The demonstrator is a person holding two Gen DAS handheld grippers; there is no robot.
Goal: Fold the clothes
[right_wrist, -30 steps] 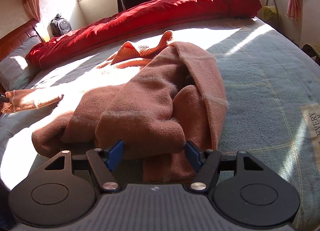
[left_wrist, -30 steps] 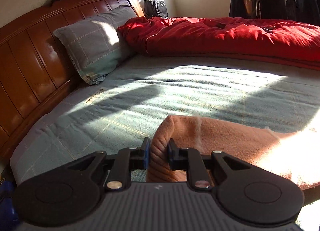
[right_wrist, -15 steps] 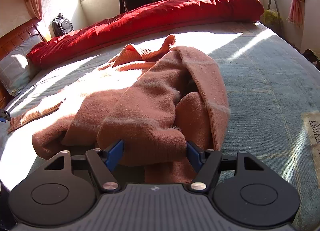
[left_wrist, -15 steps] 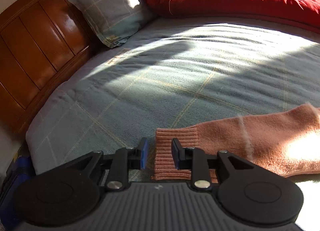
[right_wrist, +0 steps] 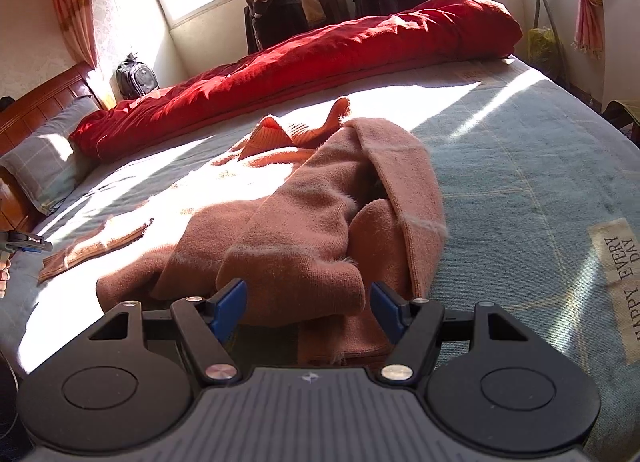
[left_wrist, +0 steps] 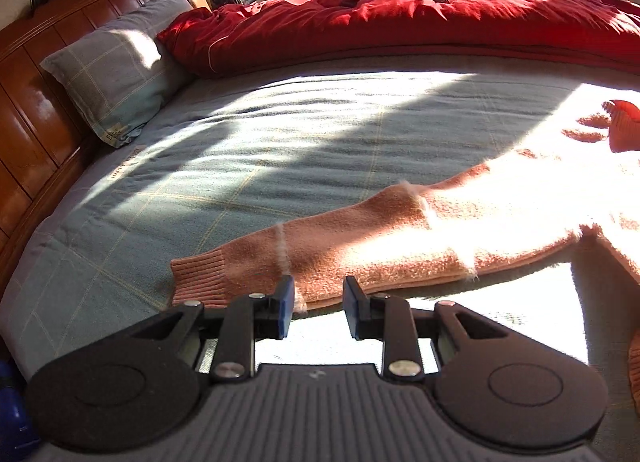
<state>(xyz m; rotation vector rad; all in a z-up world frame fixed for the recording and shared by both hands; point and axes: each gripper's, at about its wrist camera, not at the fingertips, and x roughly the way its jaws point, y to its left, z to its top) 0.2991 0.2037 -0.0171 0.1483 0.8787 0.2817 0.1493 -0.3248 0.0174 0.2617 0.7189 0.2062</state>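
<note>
Sweater [right_wrist: 320, 222] heaped mid-bed [right_wrist: 540, 182]. Left sleeve [left_wrist: 340, 250] lies flat, long axis crosswise, just ahead of left gripper [left_wrist: 316, 304], fingers spread, empty. Right gripper [right_wrist: 308, 308] spread, bunched right side between fingers, nearer.

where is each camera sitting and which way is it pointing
Left wrist: sits on the left gripper, jaws open, looking low across the bed at the sweater sleeve laid flat, with the pillow and headboard to its left.
Right wrist: sits on the right gripper, jaws open, facing the bunched sweater body and the window beyond; the left gripper and some fingers show at the left edge.
Shared: sweater, bed, pillow, red duvet, backpack.
</note>
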